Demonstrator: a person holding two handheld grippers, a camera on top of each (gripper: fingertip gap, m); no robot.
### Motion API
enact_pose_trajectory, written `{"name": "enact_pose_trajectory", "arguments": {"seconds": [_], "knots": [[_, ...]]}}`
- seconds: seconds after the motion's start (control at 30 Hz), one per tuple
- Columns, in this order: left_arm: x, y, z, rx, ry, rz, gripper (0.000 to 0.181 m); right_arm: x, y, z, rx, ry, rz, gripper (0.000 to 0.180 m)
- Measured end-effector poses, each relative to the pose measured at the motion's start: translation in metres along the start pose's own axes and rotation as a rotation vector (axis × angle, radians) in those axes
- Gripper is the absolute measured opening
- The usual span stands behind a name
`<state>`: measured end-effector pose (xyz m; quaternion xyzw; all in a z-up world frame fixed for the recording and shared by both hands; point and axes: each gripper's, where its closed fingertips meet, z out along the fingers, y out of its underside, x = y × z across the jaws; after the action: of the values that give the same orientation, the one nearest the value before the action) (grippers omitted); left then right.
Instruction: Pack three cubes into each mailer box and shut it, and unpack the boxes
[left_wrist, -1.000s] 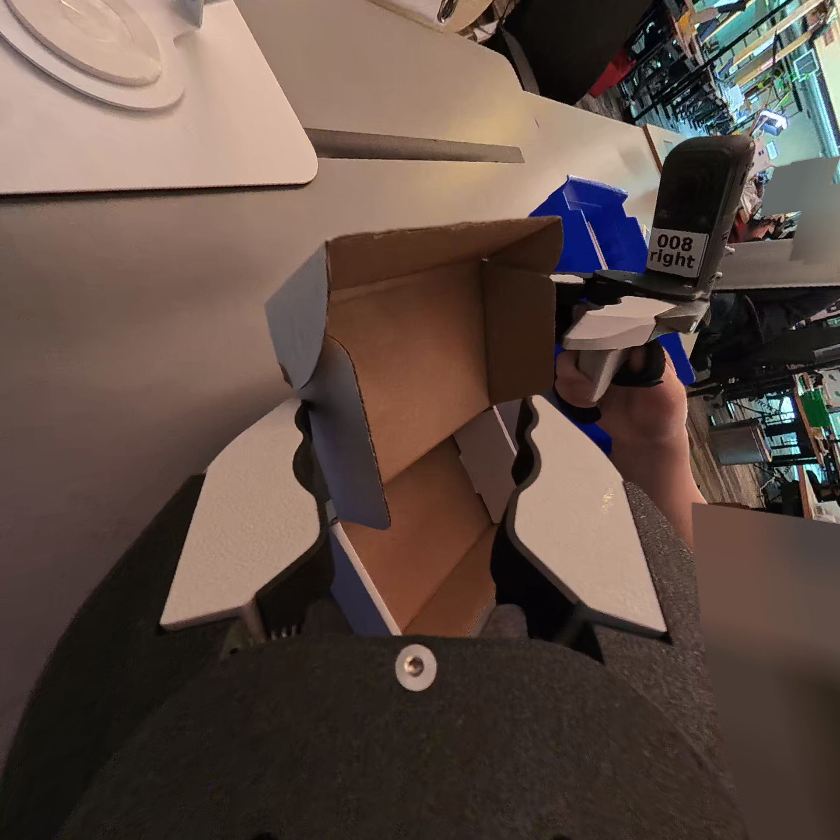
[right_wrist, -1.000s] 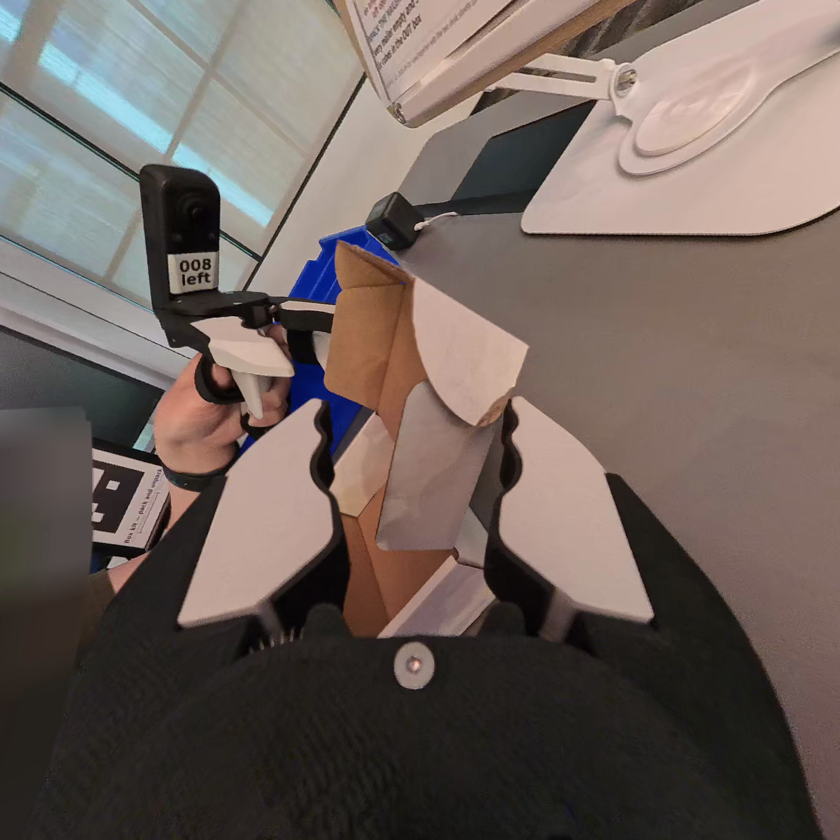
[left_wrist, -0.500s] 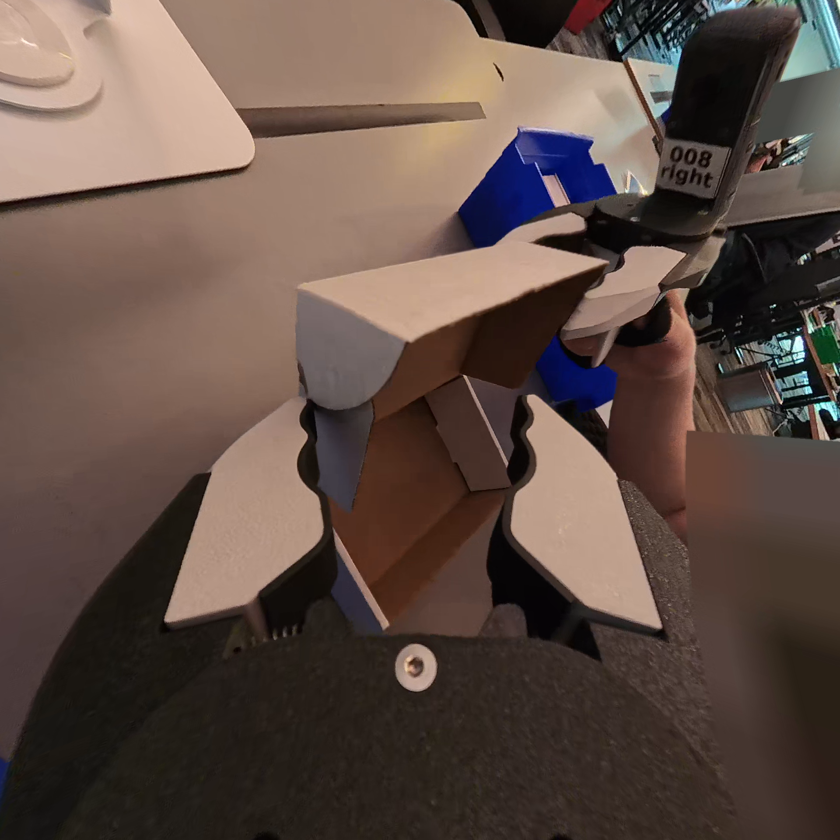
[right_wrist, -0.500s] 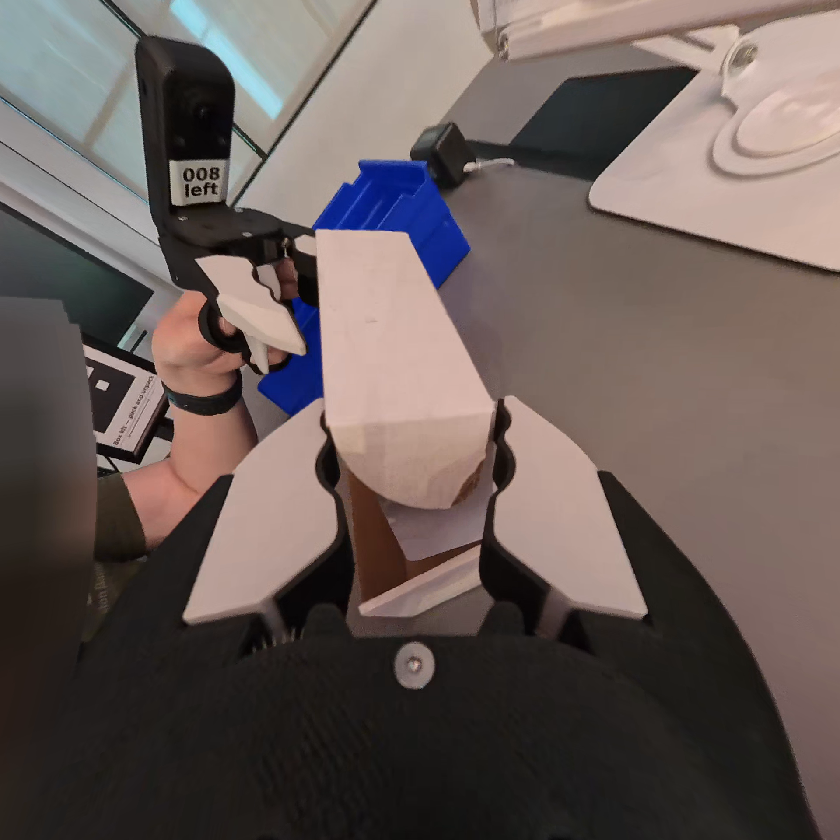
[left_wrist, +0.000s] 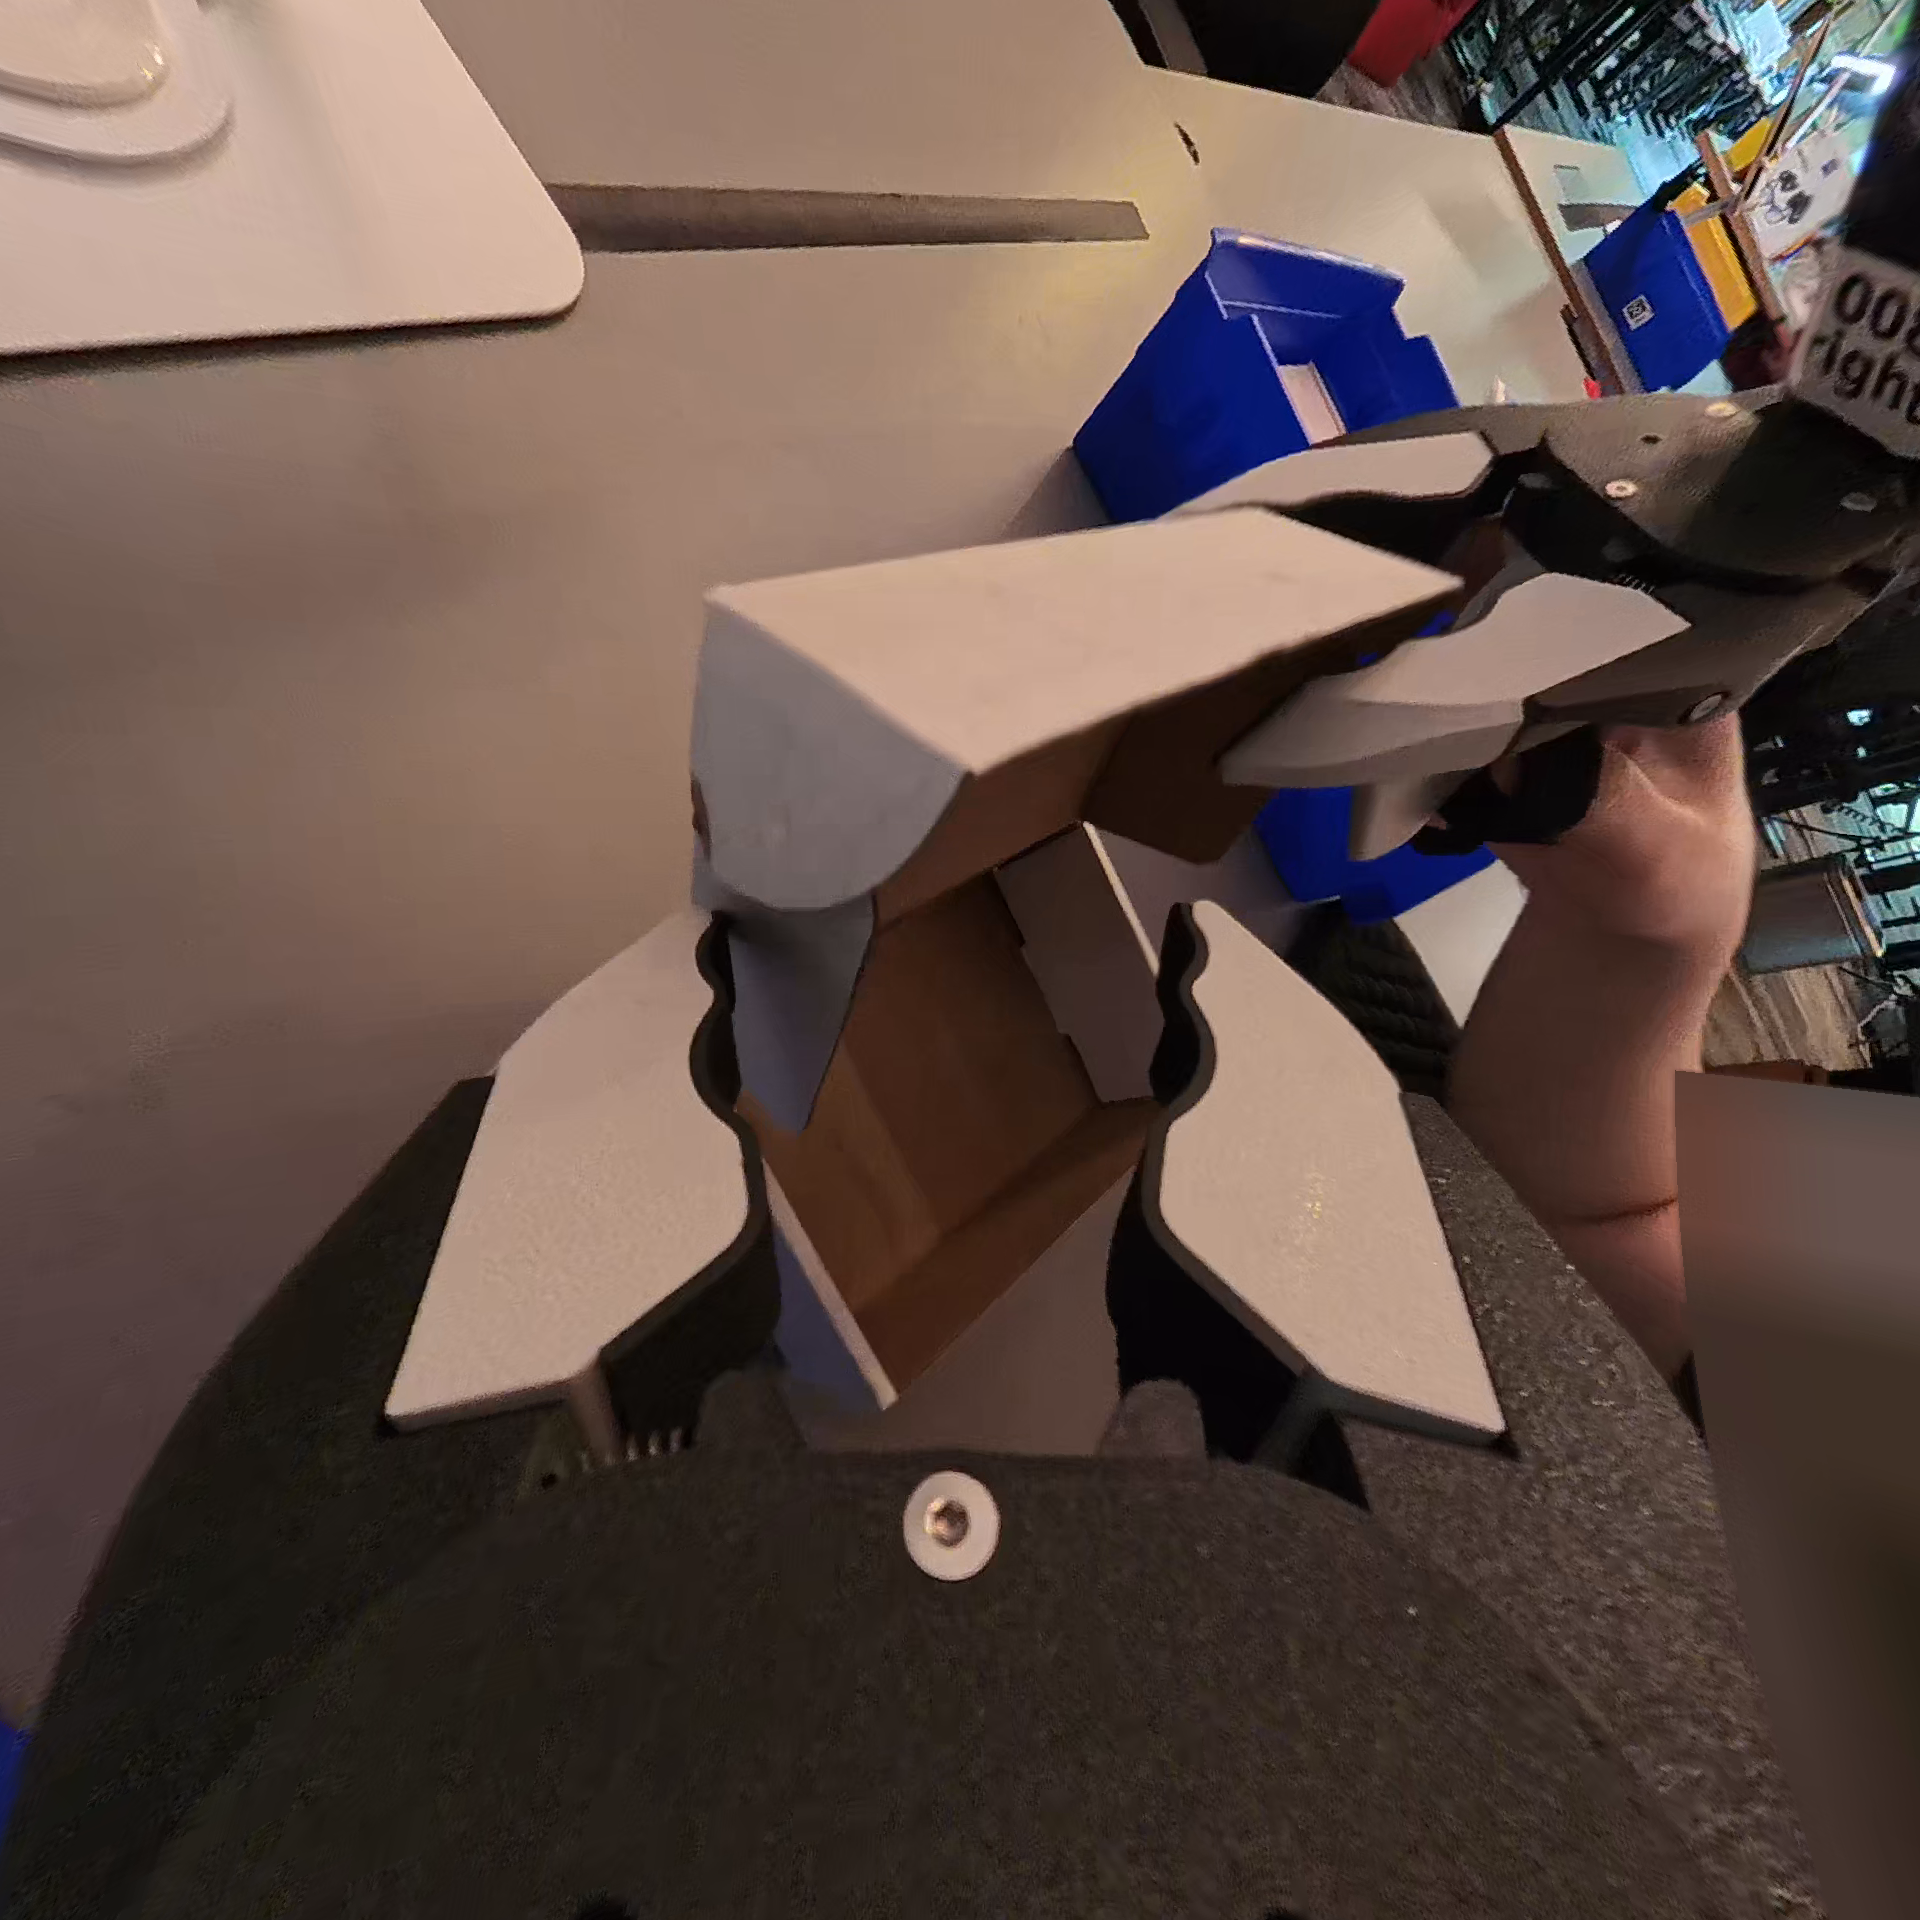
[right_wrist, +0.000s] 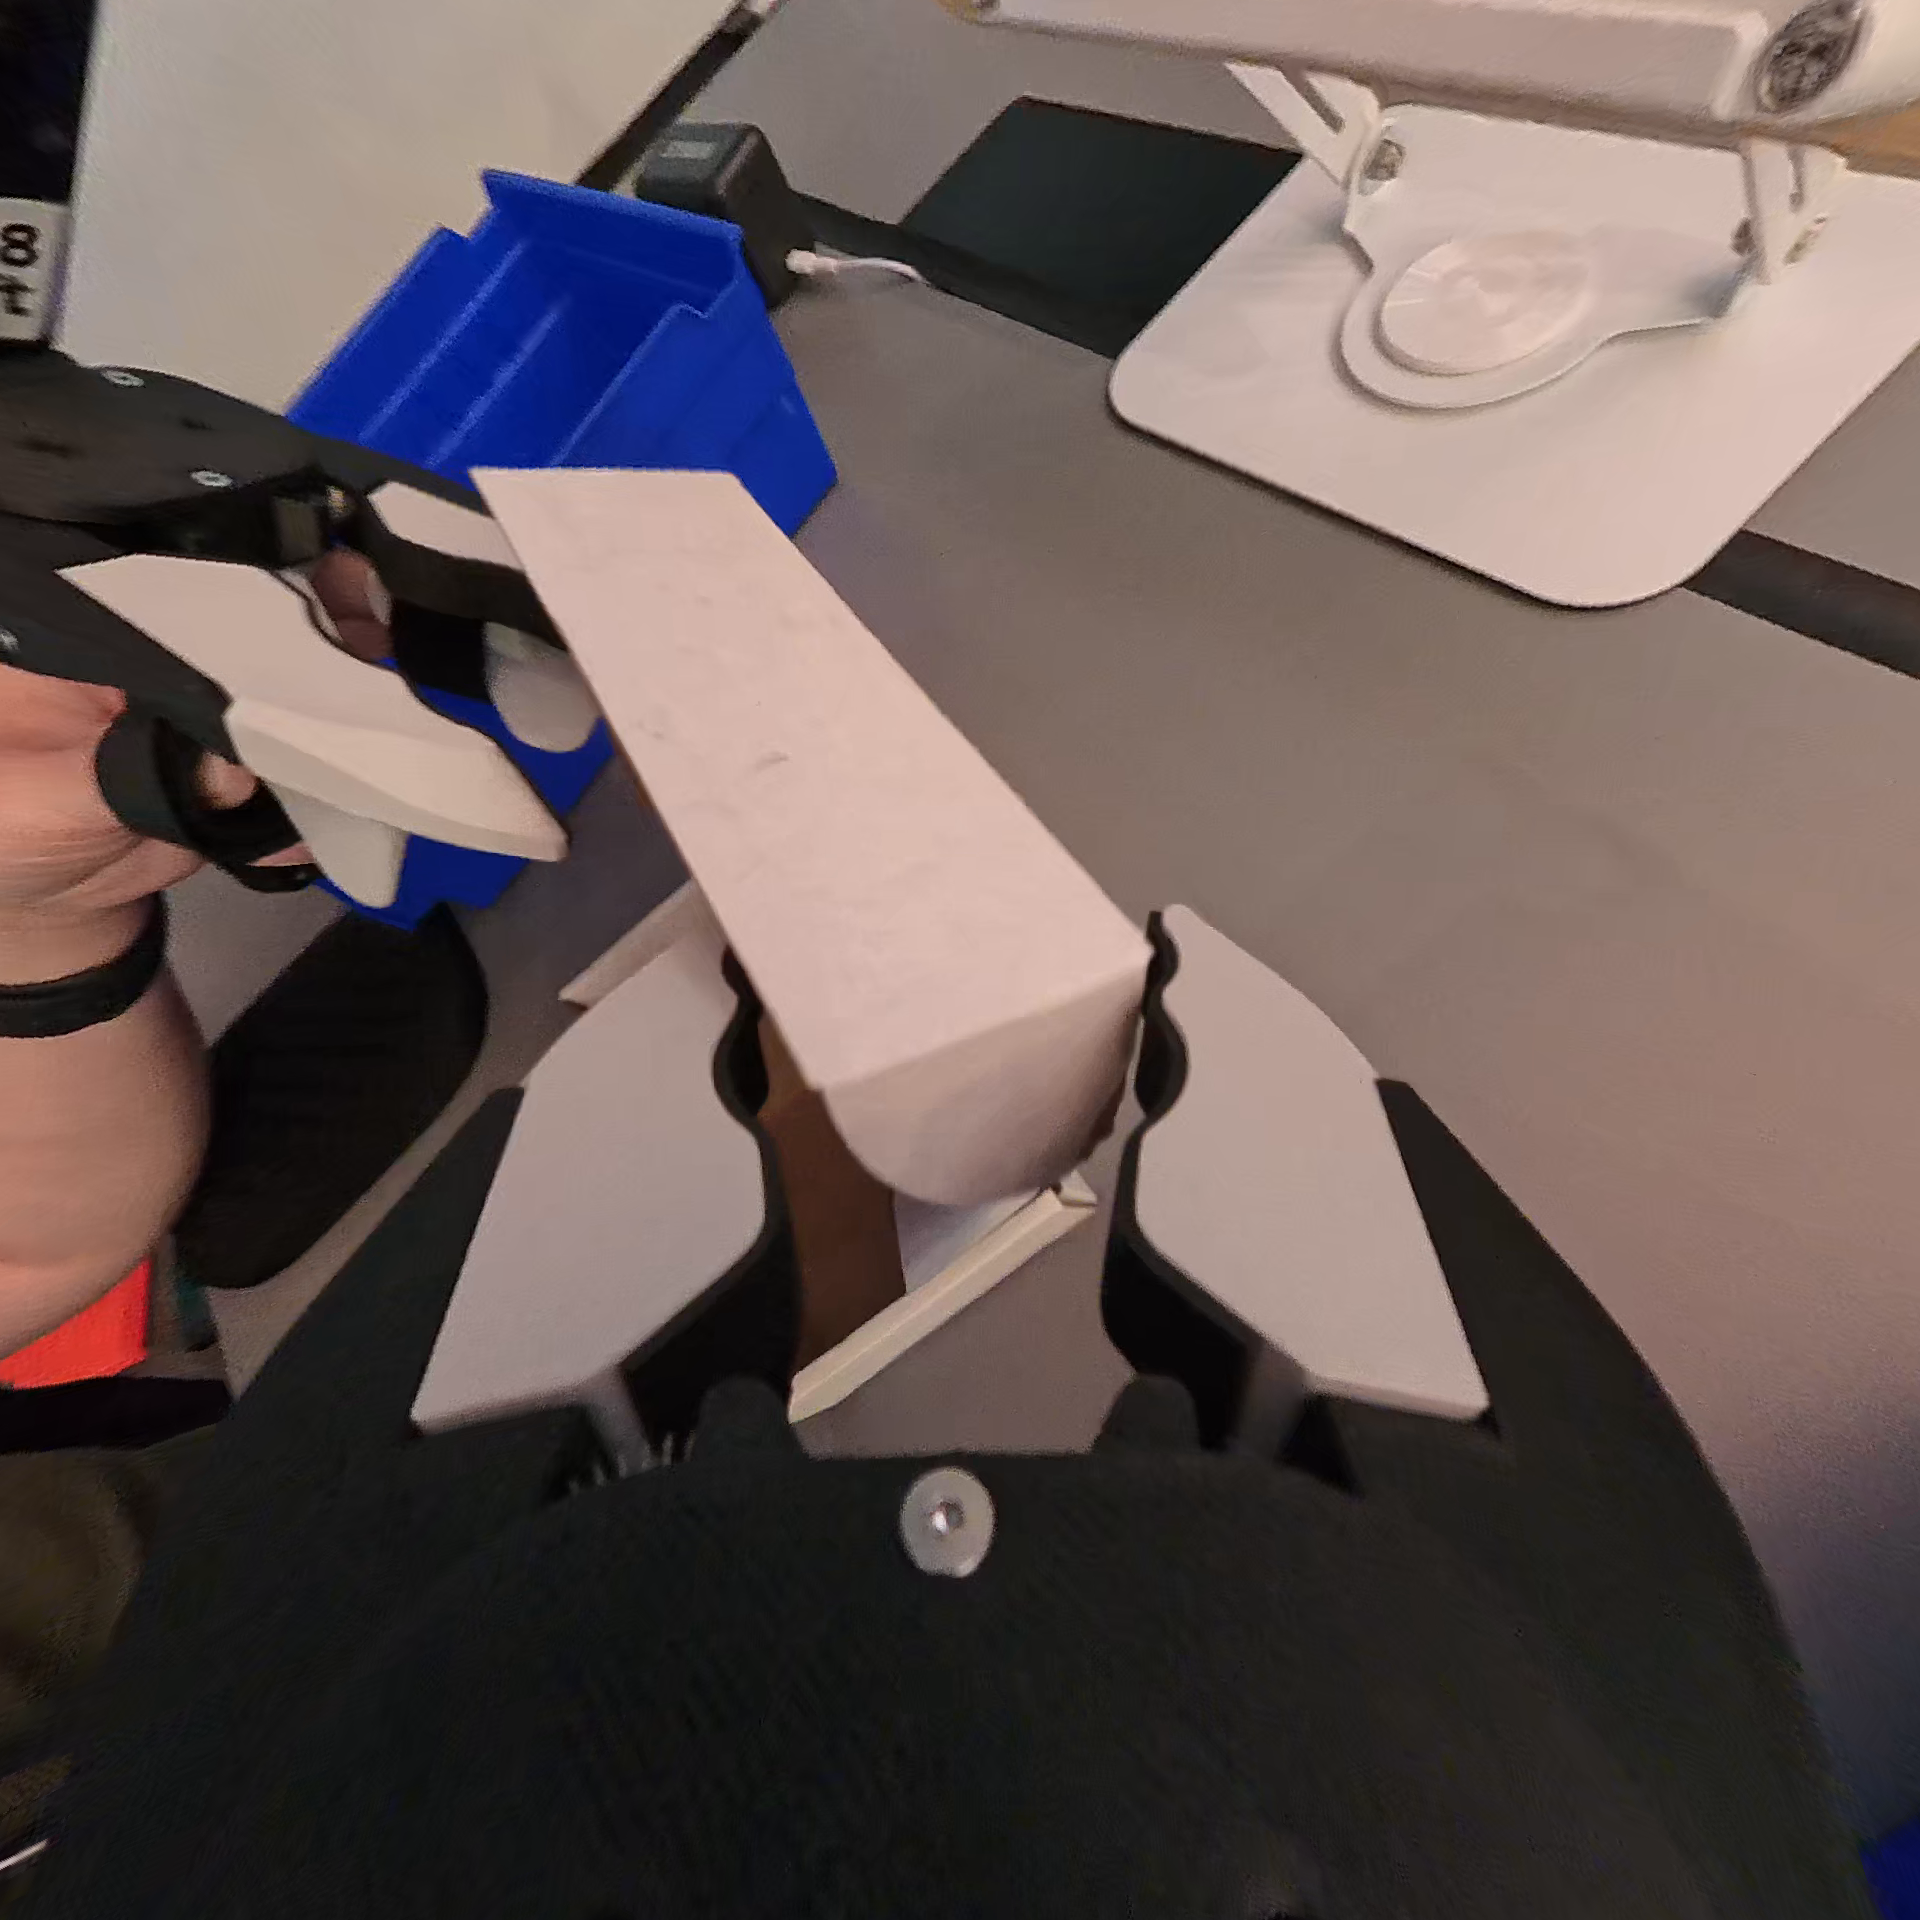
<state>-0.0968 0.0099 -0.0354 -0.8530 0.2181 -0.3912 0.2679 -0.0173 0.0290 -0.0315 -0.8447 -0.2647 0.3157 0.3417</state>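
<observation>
A white mailer box (left_wrist: 1039, 644) with a brown inside lies on the grey table (left_wrist: 312, 727), its lid folded most of the way down. My left gripper (left_wrist: 945, 925) is closed across the box's near end, one finger on the lid's side ear and the other on a side flap. My right gripper (right_wrist: 940, 935) grips the opposite end, the lid's (right_wrist: 810, 790) rounded corner between its fingers. Each gripper shows in the other's view: the right one (left_wrist: 1216, 644) and the left one (right_wrist: 530, 675). No cubes show in the visible part of the inside.
A blue plastic bin (right_wrist: 582, 343) stands just behind the box; it also shows in the left wrist view (left_wrist: 1247, 384). A white stand base (right_wrist: 1558, 416) sits at the back of the table. A black adapter (right_wrist: 717, 177) with a cable lies beyond the bin. To reach the black adapter (right_wrist: 717, 177) in a straight line is about 35 cm for my left fingers, about 45 cm for my right.
The lid was upright and open a second ago; it has swung forward and down over the box. Both grippers tilted with it, still on the box's two ends.
</observation>
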Motion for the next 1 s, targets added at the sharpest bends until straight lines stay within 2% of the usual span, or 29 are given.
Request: {"name": "enact_pose_trajectory", "arguments": {"seconds": [0.1, 0.17, 0.27, 0.47, 0.6, 0.8, 1.0], "knots": [[-0.009, 0.016, 0.004, 0.005, -0.058, 0.022, 0.073, 0.003, 0.013, 0.0, -0.048, 0.054, 0.003, 0.07], [-0.02, 0.023, 0.011, 0.012, -0.114, 0.038, 0.059, -0.001, 0.016, -0.002, -0.024, 0.052, 0.005, 0.066], [-0.029, 0.022, 0.015, 0.051, -0.191, 0.09, 0.039, -0.001, 0.019, -0.008, 0.037, 0.089, 0.003, 0.064], [-0.018, 0.014, 0.009, 0.175, -0.242, 0.202, 0.023, -0.004, 0.026, -0.022, 0.135, 0.13, -0.015, 0.063], [-0.03, 0.009, 0.004, 0.216, -0.421, 0.34, 0.004, -0.007, 0.026, -0.022, 0.168, 0.126, -0.039, 0.064], [-0.018, 0.016, 0.01, 0.223, -0.391, 0.352, 0.002, 0.006, 0.037, -0.046, 0.224, 0.271, 0.007, 0.047], [-0.016, 0.019, 0.008, 0.242, -0.424, 0.354, 0.002, 0.001, 0.058, -0.051, 0.205, 0.335, 0.072, 0.045]]}}
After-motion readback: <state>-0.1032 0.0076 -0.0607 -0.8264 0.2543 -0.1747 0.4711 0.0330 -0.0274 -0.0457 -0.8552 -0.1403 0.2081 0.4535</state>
